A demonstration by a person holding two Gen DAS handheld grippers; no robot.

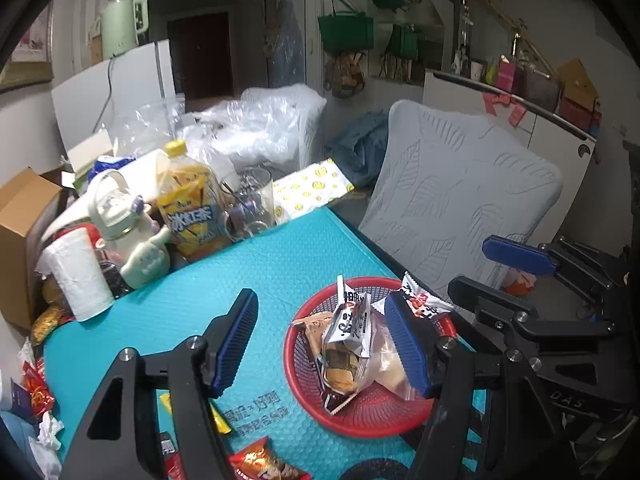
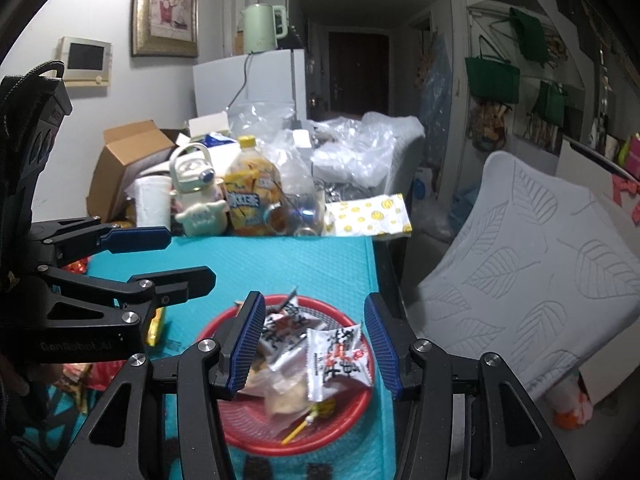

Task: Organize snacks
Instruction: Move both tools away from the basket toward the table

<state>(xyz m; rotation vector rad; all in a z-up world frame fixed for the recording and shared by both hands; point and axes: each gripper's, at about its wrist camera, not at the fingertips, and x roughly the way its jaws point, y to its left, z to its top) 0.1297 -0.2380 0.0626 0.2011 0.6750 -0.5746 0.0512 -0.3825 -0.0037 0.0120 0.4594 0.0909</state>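
Nearest the lens, the left hand-held gripper (image 1: pixel 322 340) hangs over the bench with its jaws apart and nothing between them, while the right hand-held gripper (image 2: pixel 316 344) hovers above the red basket (image 2: pixel 352 412), jaws also apart and gripping nothing. That basket sits close to the bench's right edge, and it is already well stocked: a white packet with red and black print (image 2: pixel 334 360), clear-wrapped pastries (image 1: pixel 384 360) and a small yellow stick-shaped sweet (image 2: pixel 298 432) are piled inside, so a good share of the sorting looks done. Not all of it, though: a red and orange snack bag (image 1: pixel 260 462) lies loose at the near edge, a yellow wrapper (image 1: pixel 218 420) lies beside it, and more crinkled red wrappers (image 1: pixel 36 392) are scattered down the left edge, so I judge several pickups remain. The bench itself wears a teal bubble-textured cover (image 1: pixel 248 268) with an open stretch in the middle. Along the far edge there is a crowd of things: a paper roll (image 1: pixel 78 276), a cream cartoon water jug (image 1: pixel 128 232), a yellow iced tea bottle (image 1: pixel 194 204), glass cups (image 1: pixel 248 200) and a smiley-print packet (image 1: pixel 312 188). Beyond that, a cardboard box (image 1: pixel 22 232), heaps of clear plastic bags (image 1: pixel 256 124), a white fridge (image 2: pixel 248 80) topped by a pale green kettle (image 2: pixel 262 28), a leaf-patterned chair back (image 1: pixel 460 196) on the right and green bags (image 1: pixel 346 32) hanging on the wall.
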